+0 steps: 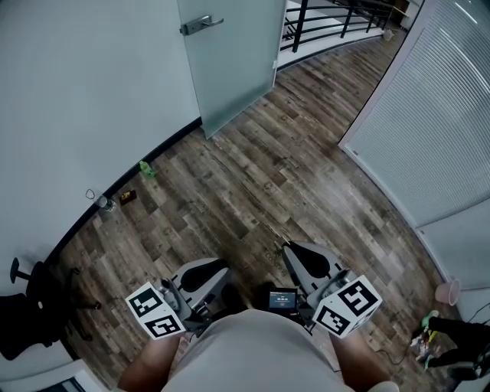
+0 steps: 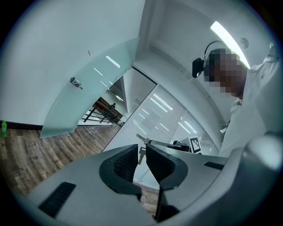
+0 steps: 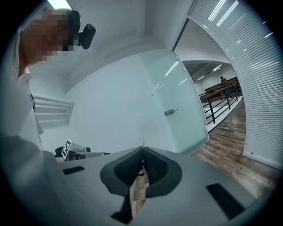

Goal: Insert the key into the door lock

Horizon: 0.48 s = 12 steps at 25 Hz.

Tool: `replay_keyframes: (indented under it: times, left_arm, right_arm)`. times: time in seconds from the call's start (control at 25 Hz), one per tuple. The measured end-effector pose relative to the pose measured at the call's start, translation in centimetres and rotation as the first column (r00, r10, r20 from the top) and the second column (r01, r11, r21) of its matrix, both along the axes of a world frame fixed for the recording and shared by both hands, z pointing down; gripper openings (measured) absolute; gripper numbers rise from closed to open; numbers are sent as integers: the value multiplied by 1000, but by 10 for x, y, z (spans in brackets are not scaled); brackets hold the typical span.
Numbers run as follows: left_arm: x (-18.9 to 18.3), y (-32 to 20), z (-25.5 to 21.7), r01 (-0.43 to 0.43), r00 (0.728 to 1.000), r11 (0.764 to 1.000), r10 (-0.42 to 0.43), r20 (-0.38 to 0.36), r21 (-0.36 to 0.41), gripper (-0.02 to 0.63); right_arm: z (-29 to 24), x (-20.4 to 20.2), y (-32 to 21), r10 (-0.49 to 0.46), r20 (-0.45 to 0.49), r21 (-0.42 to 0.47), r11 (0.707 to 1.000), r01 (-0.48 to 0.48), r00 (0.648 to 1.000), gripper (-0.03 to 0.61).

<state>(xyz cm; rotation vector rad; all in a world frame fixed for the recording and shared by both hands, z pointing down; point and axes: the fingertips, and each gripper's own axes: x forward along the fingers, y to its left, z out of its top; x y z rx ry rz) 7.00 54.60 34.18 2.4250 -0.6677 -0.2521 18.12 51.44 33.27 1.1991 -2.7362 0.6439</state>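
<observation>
A frosted glass door (image 1: 230, 61) stands ajar far ahead, its metal handle (image 1: 200, 24) at the top of the head view. The handle (image 3: 170, 112) also shows in the right gripper view. Both grippers are held low, close to the person's body and well short of the door. My right gripper (image 3: 143, 152) is shut on a thin key (image 3: 143, 145) whose tip pokes out above the pads. My left gripper (image 2: 140, 152) has its jaws a little apart with nothing pressed between them. Through that gap I see the right gripper's key (image 2: 140, 137) and a small metal piece hanging below it.
Wood floor stretches to the door. Along the curved white wall lie a green bottle (image 1: 146, 169) and small items (image 1: 106, 203). A black chair (image 1: 23, 321) is at the lower left. White blinds (image 1: 429, 115) line the right side, and a black railing (image 1: 337, 19) lies beyond the door.
</observation>
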Motion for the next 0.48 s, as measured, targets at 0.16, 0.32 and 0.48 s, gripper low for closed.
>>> replay_keyframes:
  times: [0.16, 0.32, 0.48]
  left_arm:
    - [-9, 0, 3, -2, 1000, 1000, 2, 0, -1, 67]
    - [-19, 0, 2, -4, 1000, 1000, 4, -2, -2, 67]
    - [-25, 1, 5, -8, 1000, 1000, 8, -5, -2, 67]
  right_arm:
    - [3, -8, 1, 3, 2, -3, 1000, -3, 1000, 15]
    - [2, -18, 1, 6, 0, -3, 1000, -6, 1000, 15]
    - [6, -23, 2, 13, -5, -5, 1000, -13, 1000, 15]
